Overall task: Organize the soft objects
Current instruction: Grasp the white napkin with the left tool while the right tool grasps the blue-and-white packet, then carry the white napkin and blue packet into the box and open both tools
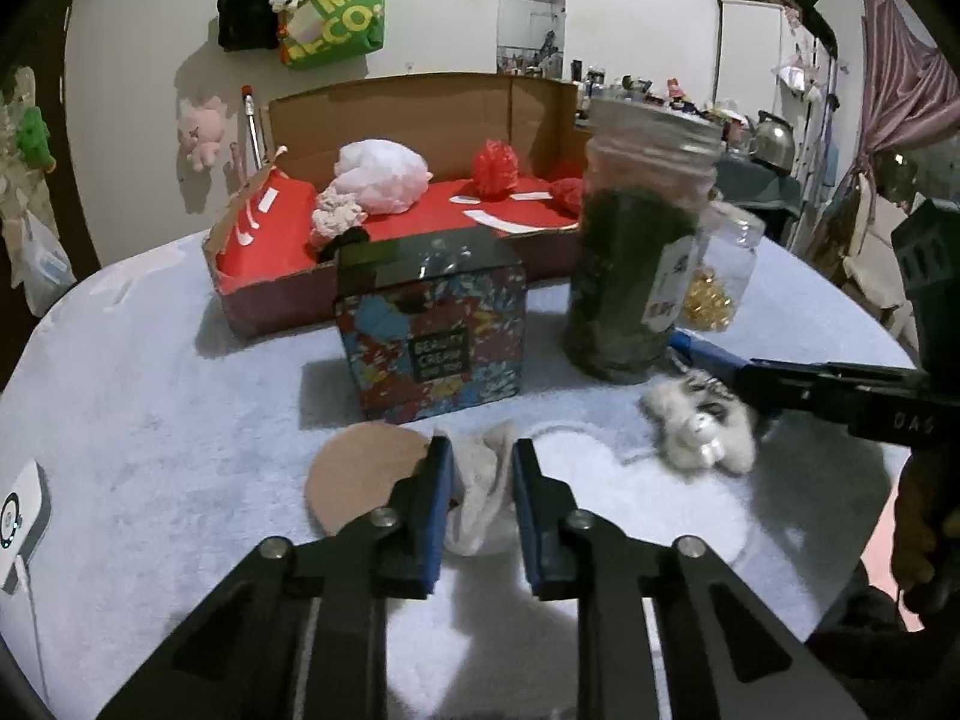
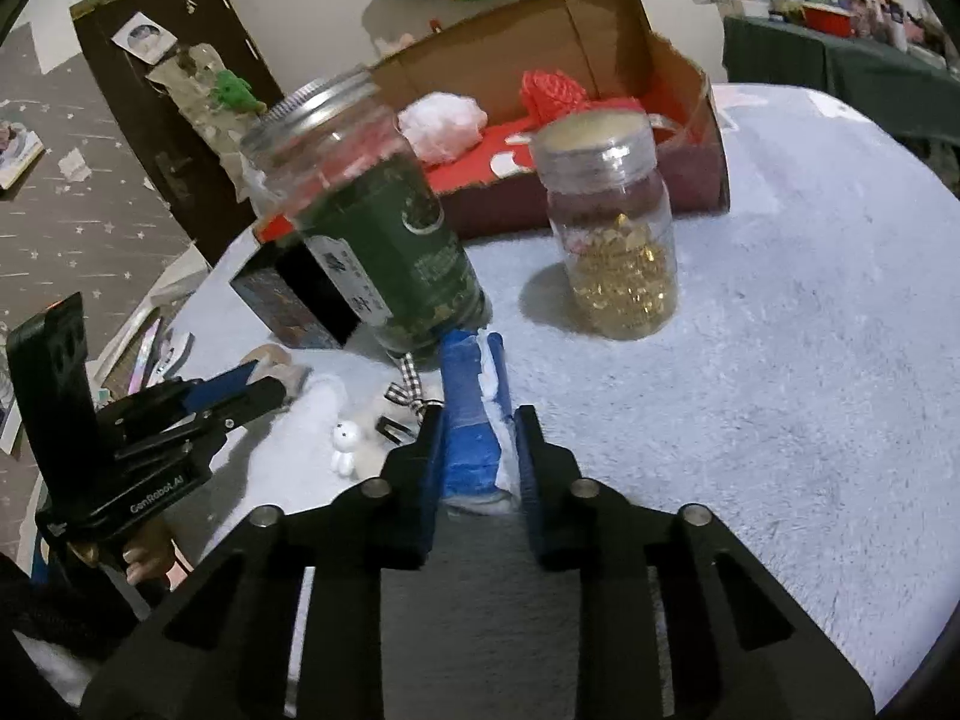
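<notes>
- A pale sock sits between my left gripper pads, pinched, low over the light-blue tablecloth.
- My right gripper clamps a blue-and-white cloth beside the green-filled jar.
- A fluffy bunny charm lies near; cardboard box behind holds pink and red puffs.

Pale grey-white cloth, crumpled, lies on the tabletop between the left claw fingers, beside a round tan pad; a blue-and-white rolled cloth sits clamped between the right claw fingers. A fluffy white plush with a small white bunny figure and checked ribbon lies on the tabletop near the green-filled jar. In the red-lined cardboard box: pinkish-white bundle, whitish scrunchie, red pompom.
</notes>
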`<state>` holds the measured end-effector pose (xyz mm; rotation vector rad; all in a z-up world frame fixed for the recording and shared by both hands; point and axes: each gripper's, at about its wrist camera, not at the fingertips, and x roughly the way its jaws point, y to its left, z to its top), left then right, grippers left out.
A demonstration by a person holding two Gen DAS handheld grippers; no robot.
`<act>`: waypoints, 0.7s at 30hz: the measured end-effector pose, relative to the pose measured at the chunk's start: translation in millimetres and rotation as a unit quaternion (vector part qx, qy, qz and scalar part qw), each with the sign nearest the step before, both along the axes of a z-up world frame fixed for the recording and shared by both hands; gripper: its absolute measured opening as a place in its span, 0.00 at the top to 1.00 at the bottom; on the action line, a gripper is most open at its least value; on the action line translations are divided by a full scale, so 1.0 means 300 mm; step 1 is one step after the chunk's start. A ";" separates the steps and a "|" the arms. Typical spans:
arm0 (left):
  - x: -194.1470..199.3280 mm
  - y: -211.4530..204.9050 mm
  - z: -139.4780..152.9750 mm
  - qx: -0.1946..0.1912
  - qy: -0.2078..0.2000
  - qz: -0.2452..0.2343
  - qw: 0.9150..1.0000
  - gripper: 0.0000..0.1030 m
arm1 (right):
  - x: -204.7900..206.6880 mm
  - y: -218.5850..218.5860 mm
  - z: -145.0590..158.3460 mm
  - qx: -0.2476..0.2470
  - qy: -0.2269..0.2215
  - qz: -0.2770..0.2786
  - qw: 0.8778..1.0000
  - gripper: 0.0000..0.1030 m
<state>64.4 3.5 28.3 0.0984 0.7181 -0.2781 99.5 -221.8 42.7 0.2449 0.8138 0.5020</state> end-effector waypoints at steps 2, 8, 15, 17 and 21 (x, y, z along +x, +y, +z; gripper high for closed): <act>0.000 -0.011 0.009 -0.003 -0.001 -0.008 1.000 0.81 | -0.015 0.004 0.013 -0.007 -0.014 -0.003 1.000 0.81; 0.008 -0.038 0.028 -0.018 0.004 -0.027 0.999 0.81 | -0.037 0.017 0.056 -0.017 -0.038 -0.001 0.999 0.81; 0.016 -0.041 0.043 -0.025 0.003 -0.030 0.999 0.81 | -0.041 0.011 0.073 -0.018 -0.040 0.000 0.999 0.81; 0.015 -0.042 0.047 -0.026 0.002 -0.029 0.999 0.81 | -0.043 0.010 0.072 -0.019 -0.041 -0.001 0.999 0.81; 0.012 -0.032 0.055 -0.023 -0.002 -0.023 0.999 0.81 | -0.046 0.003 0.073 -0.022 -0.040 -0.005 0.999 0.81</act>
